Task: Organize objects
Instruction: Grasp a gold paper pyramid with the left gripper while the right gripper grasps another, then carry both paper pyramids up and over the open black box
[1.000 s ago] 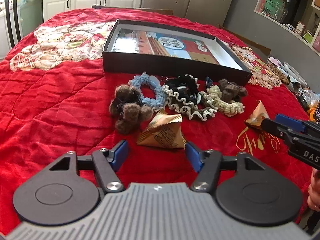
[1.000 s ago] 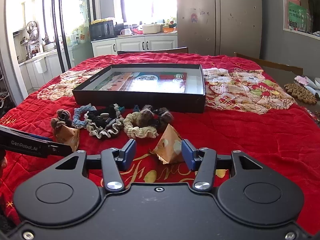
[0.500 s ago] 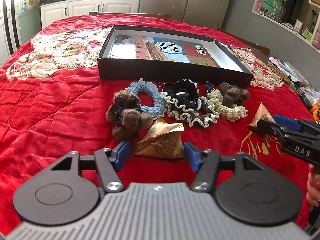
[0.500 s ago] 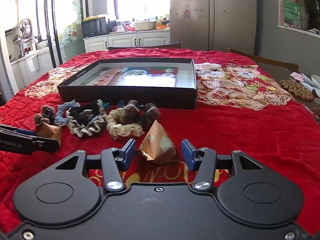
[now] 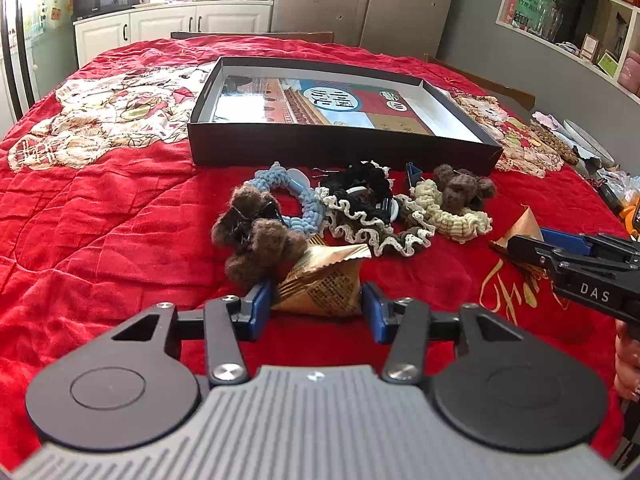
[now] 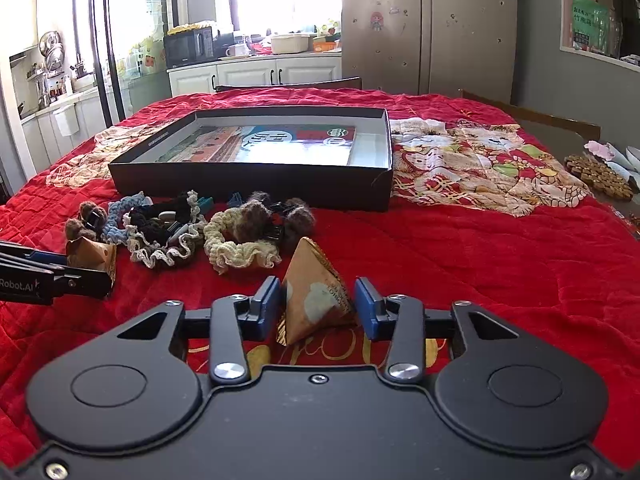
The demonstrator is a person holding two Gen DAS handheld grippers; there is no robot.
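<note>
Two gold pyramid packets lie on the red quilt. My left gripper (image 5: 316, 306) is open, its blue pads on either side of one packet (image 5: 324, 280), close to its sides. My right gripper (image 6: 316, 306) is open around the other packet (image 6: 316, 300), which also shows in the left wrist view (image 5: 522, 226). A row of scrunchies and hair clips lies behind them: brown fuzzy (image 5: 256, 236), blue (image 5: 292, 196), black with cream ruffle (image 5: 368, 212), cream with brown (image 5: 452, 204). An open black box (image 5: 340, 148) with a printed sheet inside stands beyond.
The red quilt (image 5: 100, 232) with cartoon patches covers the table. A wooden bead mat (image 6: 596, 172) and small clutter lie at the right edge. Chairs, cabinets and a fridge stand behind the table.
Both grippers have moved forward and down, so each packet now sits between the pads. The jaws have narrowed slightly.
</note>
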